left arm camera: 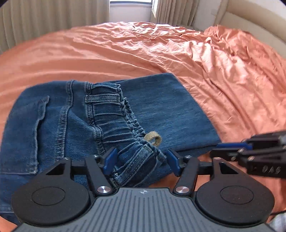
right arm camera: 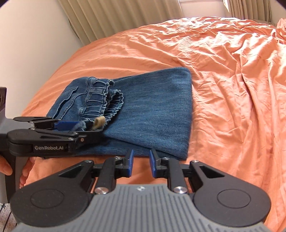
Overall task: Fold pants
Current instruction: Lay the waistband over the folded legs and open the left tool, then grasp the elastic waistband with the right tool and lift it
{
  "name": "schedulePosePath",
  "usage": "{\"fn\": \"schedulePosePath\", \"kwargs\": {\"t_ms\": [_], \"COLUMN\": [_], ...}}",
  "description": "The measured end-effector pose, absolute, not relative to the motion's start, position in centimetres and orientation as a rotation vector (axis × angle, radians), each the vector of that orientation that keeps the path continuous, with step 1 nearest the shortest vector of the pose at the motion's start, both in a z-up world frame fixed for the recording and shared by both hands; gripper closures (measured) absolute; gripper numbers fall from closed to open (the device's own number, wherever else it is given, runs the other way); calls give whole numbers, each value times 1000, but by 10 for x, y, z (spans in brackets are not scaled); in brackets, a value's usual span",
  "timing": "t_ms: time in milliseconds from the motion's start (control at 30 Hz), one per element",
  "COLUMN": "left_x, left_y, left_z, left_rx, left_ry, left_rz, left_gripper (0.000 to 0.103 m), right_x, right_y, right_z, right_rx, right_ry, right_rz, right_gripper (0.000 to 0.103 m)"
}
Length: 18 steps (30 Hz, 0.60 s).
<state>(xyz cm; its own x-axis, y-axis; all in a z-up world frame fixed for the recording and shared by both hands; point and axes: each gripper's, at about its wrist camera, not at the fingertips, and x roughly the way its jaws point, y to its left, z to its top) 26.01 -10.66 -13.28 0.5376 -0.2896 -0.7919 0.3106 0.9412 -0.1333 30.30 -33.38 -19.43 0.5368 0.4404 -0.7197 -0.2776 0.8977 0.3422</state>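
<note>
With the folded jeans [right arm camera: 146, 114] near the bed's [right arm camera: 232, 89] front edge, the left gripper [left arm camera: 141, 157] spread around the waistband [left arm camera: 110, 114] (right gripper [right arm camera: 141, 158] nearly closed, empty) could drag the fold apart.

jeans [left arm camera: 160, 107]: near edge hidden behind gripper body, left side cut by lens rim | right gripper [left arm camera: 232, 148]: only fingers in frame, blurred | hand [right arm camera: 26, 171]: mostly cut off at left edge | window [left arm camera: 130, 9]: top cropped
</note>
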Motion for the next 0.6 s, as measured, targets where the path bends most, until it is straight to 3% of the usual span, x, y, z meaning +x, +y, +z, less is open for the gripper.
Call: {"fn": "schedulePosePath", "kwargs": {"t_ms": [133, 267, 600], "left_x": [270, 275, 301], "left_y": [-90, -74, 4], "left_z": [-126, -106, -93], "left_rx": [-93, -113, -118], "left_ry": [965, 919, 810], "left_rz": [-401, -409, -237], "left_gripper": [32, 37, 38], "right_x": [305, 315, 384], "right_y": [-325, -318, -277], "right_z": [-184, -176, -194], "right_rx": [203, 265, 500], "right_ry": [888, 879, 910], "right_rz": [458, 489, 545], "right_gripper": [86, 70, 65]}}
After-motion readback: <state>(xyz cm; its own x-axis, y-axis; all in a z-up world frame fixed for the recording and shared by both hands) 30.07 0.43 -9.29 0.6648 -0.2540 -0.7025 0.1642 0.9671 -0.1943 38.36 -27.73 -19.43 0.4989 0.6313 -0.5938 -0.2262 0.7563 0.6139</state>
